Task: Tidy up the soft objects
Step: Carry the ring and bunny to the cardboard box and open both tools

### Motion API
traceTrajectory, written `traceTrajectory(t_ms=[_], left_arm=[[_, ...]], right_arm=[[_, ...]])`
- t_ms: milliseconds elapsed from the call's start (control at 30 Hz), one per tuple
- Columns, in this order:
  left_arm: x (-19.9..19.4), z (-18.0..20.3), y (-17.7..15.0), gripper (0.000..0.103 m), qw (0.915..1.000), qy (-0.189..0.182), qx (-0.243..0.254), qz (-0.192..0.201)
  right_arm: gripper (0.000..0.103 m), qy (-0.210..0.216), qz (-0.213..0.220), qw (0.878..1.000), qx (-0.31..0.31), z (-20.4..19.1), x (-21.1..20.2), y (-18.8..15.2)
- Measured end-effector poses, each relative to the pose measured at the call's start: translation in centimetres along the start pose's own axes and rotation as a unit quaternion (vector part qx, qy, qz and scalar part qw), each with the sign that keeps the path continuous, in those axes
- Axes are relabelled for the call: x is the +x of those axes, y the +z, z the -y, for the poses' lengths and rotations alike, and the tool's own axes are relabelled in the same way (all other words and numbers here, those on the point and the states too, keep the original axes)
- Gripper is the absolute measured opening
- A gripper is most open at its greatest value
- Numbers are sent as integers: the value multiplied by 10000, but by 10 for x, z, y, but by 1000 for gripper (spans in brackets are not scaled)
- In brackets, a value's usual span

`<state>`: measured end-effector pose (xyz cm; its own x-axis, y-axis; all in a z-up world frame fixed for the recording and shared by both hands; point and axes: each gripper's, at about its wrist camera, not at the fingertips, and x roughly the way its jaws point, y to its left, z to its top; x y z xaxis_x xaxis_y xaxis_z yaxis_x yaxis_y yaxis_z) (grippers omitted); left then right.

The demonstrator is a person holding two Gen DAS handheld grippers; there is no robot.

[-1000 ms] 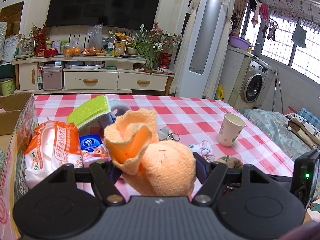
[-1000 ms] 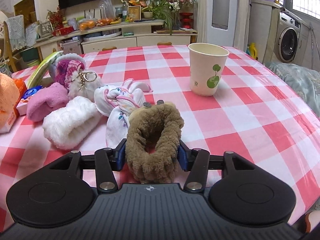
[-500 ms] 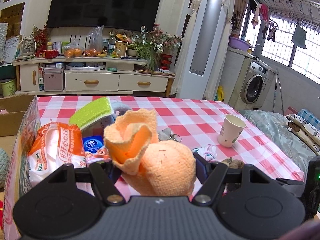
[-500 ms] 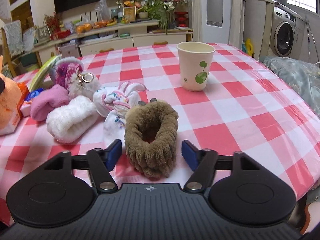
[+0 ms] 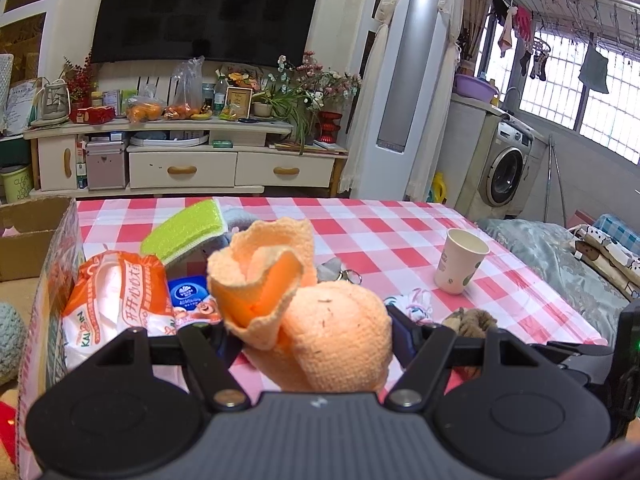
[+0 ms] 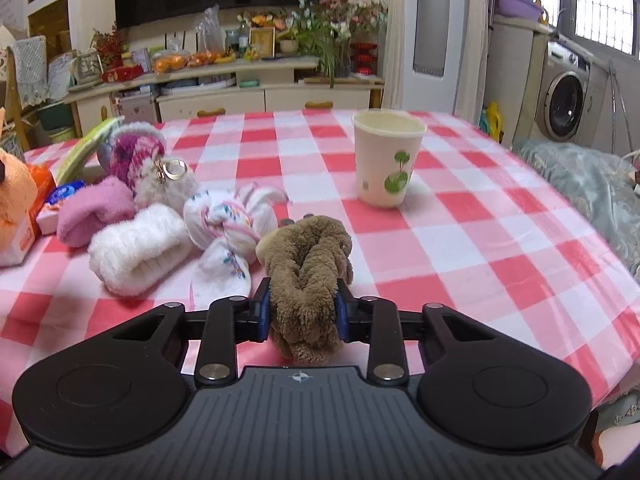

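My left gripper is shut on an orange knitted sock bundle, held just above the checked table. In the right wrist view my right gripper has its jaws closing, and its blue pads squeeze a brown fuzzy sock that rests on the tablecloth. Left of it lie a white patterned sock knot, a white fluffy roll, a pink roll and a purple-and-white plush keychain.
A paper cup stands upright beyond the brown sock, to the right. An orange tissue pack, a small blue packet and a green sponge sit at the left. A cardboard box is beside the table's left edge.
The right gripper's jaws spread wide around the brown sock half a second ago and have now pinched it narrow. The left gripper and its orange bundle have not moved.
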<state>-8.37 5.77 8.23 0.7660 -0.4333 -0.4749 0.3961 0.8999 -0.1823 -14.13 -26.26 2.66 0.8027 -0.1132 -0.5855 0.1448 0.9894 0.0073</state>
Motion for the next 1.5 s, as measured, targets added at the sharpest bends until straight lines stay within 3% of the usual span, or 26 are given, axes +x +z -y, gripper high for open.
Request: traceTrajectory(t_ms=[200,400,700,833,1000,1167,1400,1500], left_arm=[[-8,-6,3,70,9999,29,-79,118],[-20,-16,10,70,9995,95,-120,273],[-39,-45,26,71,9970,488,-233,551],[-50,-67,34,71,9934,835,-333,714],[-64,-107,44,71,9843,1331,-671,942],[-68,-151,50,71,9684,2010,-1052,1039],[-62,-202,49,71,9480,2653,-1505,913],[-58,-213,49,71,9443,2754,-1593,838]], right_arm=[[34,27,356,9993,-62,-6,-18,16],[34,319,693,9971,-58,-21,-38,39],[34,1250,999,9869,-200,-77,-54,76],[34,1817,1046,9776,-206,-110,-54,94],[34,2459,1039,9634,-256,-154,-50,113],[34,2964,953,9494,-409,-203,-39,128],[35,3279,753,9385,-778,-253,-22,132],[35,3303,648,9376,-877,-265,-16,132]])
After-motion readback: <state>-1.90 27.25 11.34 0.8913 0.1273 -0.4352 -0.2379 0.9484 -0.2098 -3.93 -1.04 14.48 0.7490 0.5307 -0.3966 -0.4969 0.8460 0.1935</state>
